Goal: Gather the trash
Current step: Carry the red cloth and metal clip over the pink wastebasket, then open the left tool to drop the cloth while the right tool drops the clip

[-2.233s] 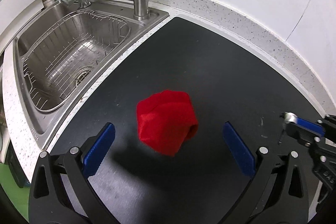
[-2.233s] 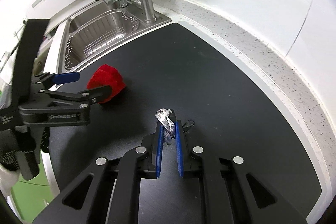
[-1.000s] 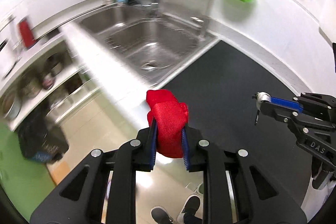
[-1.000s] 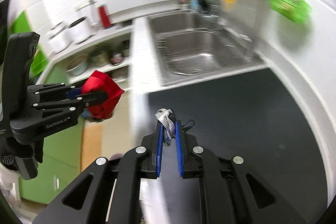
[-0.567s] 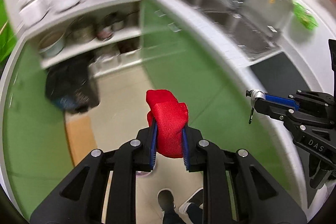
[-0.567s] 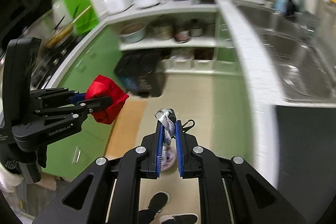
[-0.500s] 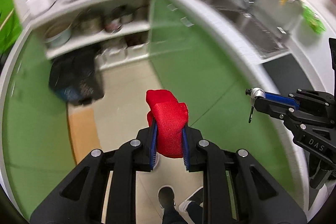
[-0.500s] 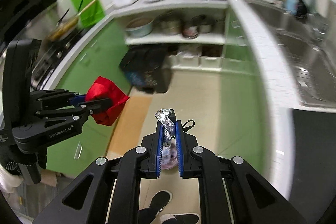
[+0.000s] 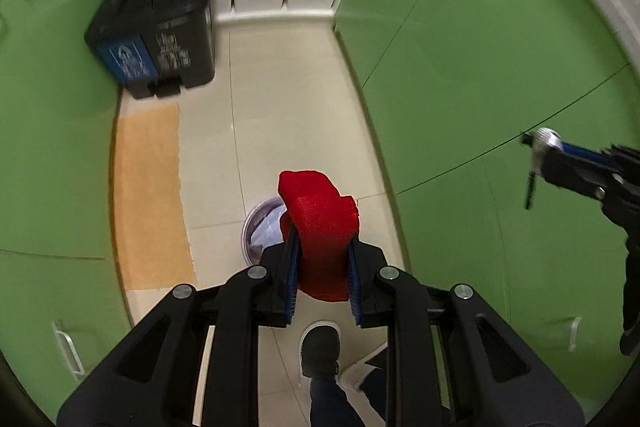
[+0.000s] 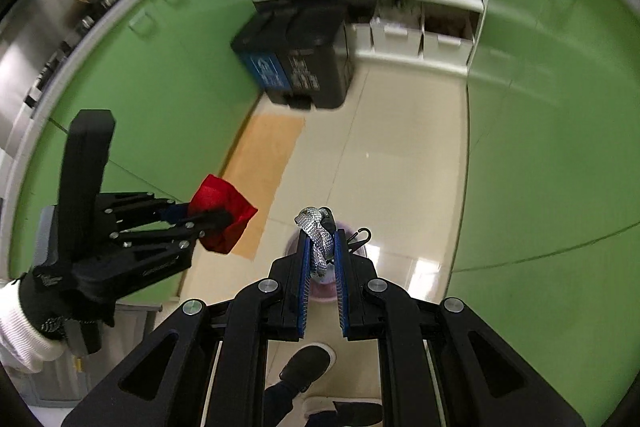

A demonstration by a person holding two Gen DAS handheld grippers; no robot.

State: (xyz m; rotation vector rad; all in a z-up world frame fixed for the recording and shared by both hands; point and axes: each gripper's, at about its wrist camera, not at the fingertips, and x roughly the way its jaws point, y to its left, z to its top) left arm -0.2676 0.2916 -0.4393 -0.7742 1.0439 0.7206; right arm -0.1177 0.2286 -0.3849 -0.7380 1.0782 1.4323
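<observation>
**Red, silver and green over a cream floor**

The cloth between the left claw's blue pads was bright red. The strap in the right claw, also blue-padded, was silver-grey with a fine woven pattern, and a black hook showed beside it. Both claws were black with silver screws. Cabinets to either side were green; the floor ahead was cream tile. A mat left of the left claw was orange-tan. The bin ahead was black with a blue label; the bucket just beyond the pads had a pale purple rim. The glove was black with a white cuff, the shoe black.
</observation>
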